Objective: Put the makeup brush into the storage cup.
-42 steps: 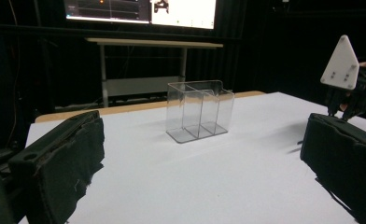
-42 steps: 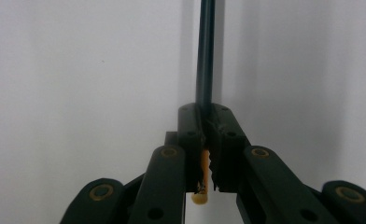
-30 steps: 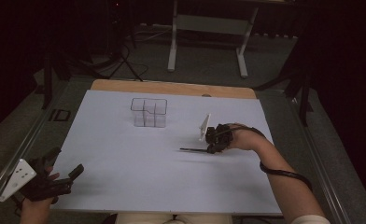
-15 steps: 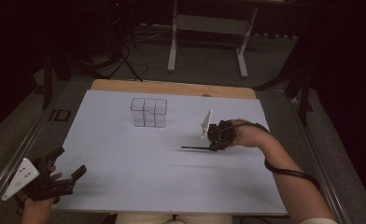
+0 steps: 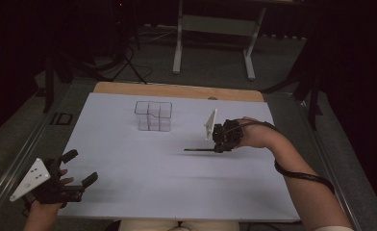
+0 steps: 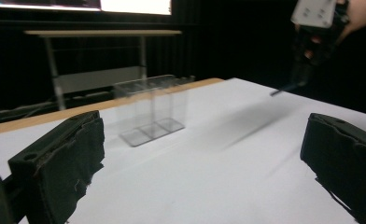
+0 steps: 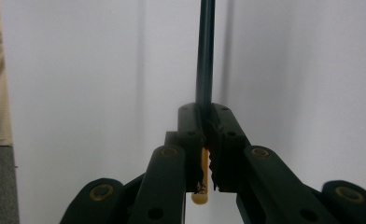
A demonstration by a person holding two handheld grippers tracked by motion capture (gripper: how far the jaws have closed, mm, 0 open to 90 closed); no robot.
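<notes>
Shifted slightly toward 9 o'clock: right gripper (image 5: pixel 217 147) clamped on dark pencil (image 5: pixel 199 149), held level just above counter (image 5: pixel 129 163). Left gripper (image 5: pixel 79 168) wide apart, empty, at 7 o'clock. Clear box (image 5: pixel 153 115) toward 12.

A thin dark pencil (image 5: pixel 199 149) with a yellowish end sticks out level above the white sheet.

The right gripper (image 5: pixel 219 147), clamped on a thin dark stick (image 5: pixel 199 149), drifts slightly toward the worktop's (image 5: pixel 129 192) right edge; the left gripper (image 5: pixel 78 168) shifts a little at the near-left corner.
</notes>
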